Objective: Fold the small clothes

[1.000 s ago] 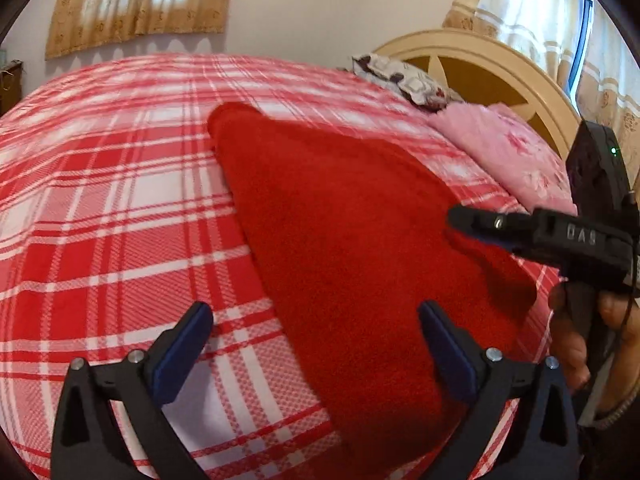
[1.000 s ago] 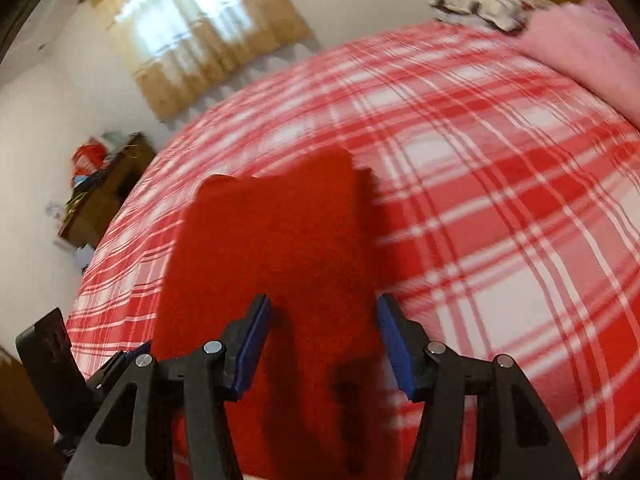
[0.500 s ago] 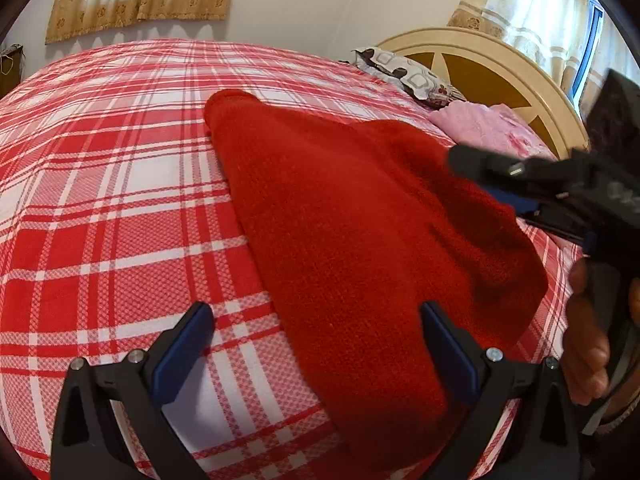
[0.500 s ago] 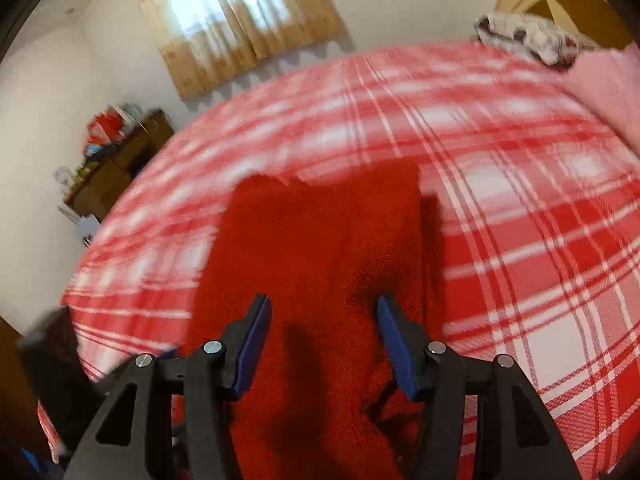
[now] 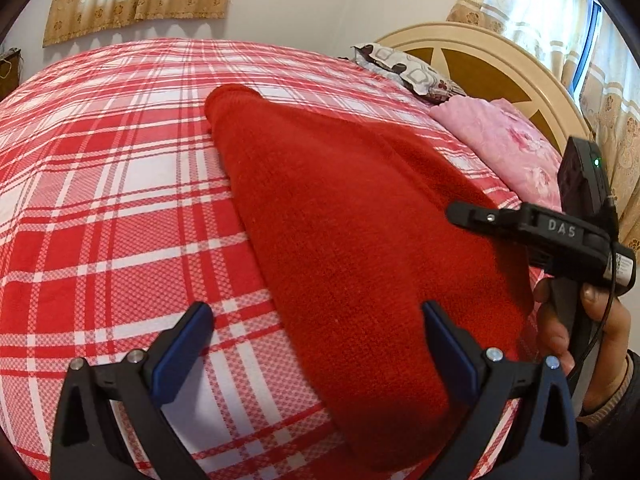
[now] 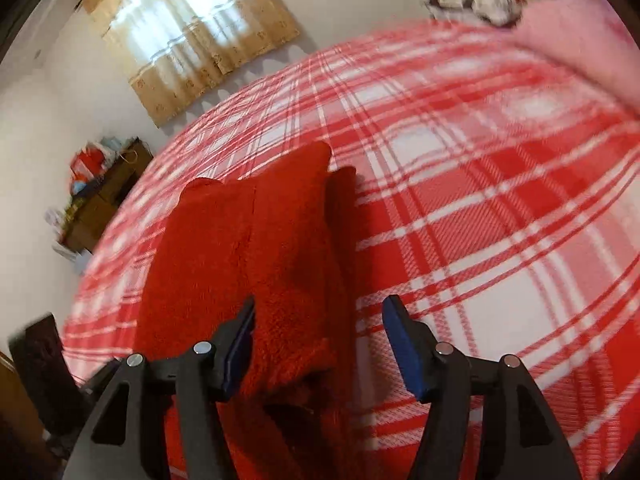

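Observation:
A red knit garment (image 5: 352,240) lies folded lengthwise on the red-and-white plaid bed cover (image 5: 100,200). My left gripper (image 5: 316,344) is open and empty, its fingers straddling the garment's near left edge. The right gripper shows from the side at the garment's right edge (image 5: 520,224), held by a hand. In the right wrist view the garment (image 6: 256,248) runs away from me. My right gripper (image 6: 318,344) is open, with the garment's near right edge between its jaws, not clamped.
A pink blanket (image 5: 504,144) and a patterned pillow (image 5: 404,68) lie by the cream headboard (image 5: 480,60). A cluttered wooden cabinet (image 6: 100,200) stands by the far wall, beside the curtained window (image 6: 192,32).
The right gripper swung out to the garment's right edge and dropped lower. Its view shifted right, so the garment sits left of centre. The left gripper stayed nearly still.

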`<action>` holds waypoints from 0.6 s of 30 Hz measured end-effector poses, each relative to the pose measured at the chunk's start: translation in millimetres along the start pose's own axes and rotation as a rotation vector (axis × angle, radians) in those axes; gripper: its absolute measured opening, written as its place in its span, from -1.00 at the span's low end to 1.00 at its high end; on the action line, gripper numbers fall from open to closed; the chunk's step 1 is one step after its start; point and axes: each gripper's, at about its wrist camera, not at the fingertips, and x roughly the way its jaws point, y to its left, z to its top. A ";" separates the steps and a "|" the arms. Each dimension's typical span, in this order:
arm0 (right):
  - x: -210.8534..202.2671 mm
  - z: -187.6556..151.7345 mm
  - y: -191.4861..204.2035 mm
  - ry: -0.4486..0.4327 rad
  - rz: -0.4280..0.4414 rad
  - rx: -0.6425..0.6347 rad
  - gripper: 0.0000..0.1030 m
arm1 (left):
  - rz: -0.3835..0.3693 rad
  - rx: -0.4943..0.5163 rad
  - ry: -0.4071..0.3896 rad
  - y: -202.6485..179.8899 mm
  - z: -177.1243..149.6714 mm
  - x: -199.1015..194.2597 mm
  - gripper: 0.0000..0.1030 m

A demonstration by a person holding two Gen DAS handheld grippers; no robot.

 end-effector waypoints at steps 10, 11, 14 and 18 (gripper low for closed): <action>-34.8 24.9 70.7 -0.106 0.080 -0.204 0.20 | 0.017 0.007 0.001 -1.1 -0.2 0.9 1.00; -28.8 24.3 79.9 -0.088 0.079 -0.244 0.19 | 0.019 0.008 0.001 -1.3 -0.2 0.9 1.00; -9.4 25.6 88.7 -0.073 -0.048 -0.308 0.08 | 0.021 0.007 0.002 -1.3 -0.2 1.0 1.00; -5.8 40.0 41.7 -0.074 -0.035 -0.124 -0.10 | 0.007 -0.004 -0.001 1.4 -0.7 -0.4 1.00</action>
